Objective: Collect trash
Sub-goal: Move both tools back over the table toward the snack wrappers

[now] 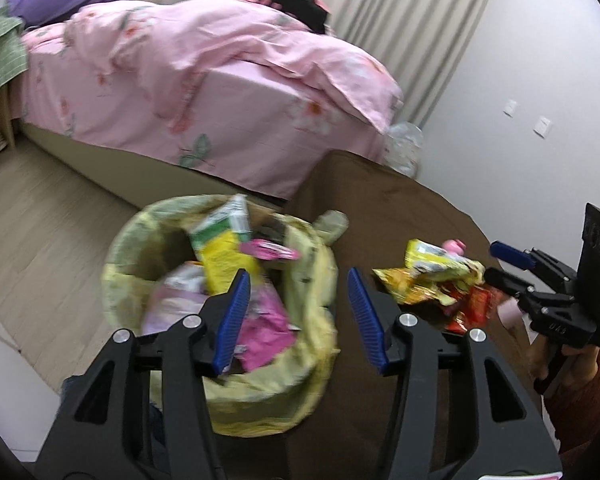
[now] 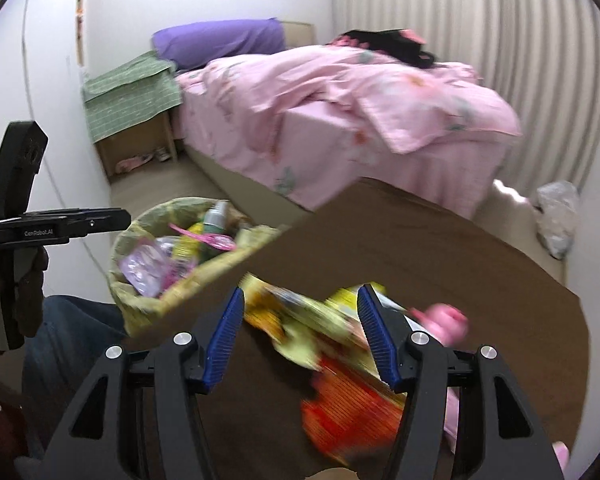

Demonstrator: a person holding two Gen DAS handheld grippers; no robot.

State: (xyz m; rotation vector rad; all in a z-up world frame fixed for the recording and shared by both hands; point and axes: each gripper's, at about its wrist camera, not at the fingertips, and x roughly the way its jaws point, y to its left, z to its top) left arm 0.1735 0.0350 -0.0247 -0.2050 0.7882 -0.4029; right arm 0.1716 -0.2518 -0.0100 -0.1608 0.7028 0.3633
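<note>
A lined trash bin (image 1: 220, 312) stands on the floor (image 1: 40, 232) just beside the left edge of the table (image 1: 400, 208), with a carton (image 1: 224, 248) and wrappers inside it. A heap of snack wrappers (image 1: 432, 276) lies on the table, to the right of the bin. Behind both stretches the bed (image 1: 180, 92), a pillow (image 2: 220, 42) at its far end. A nightstand (image 2: 132, 120) sits left of the bed. A plastic bag (image 2: 556, 216) lies on the floor by the bed's foot, against the wall.

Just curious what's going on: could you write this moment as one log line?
left gripper: open, empty, over trash bin | right gripper: open, over snack wrappers on brown table | pink bottle beside wrappers
</note>
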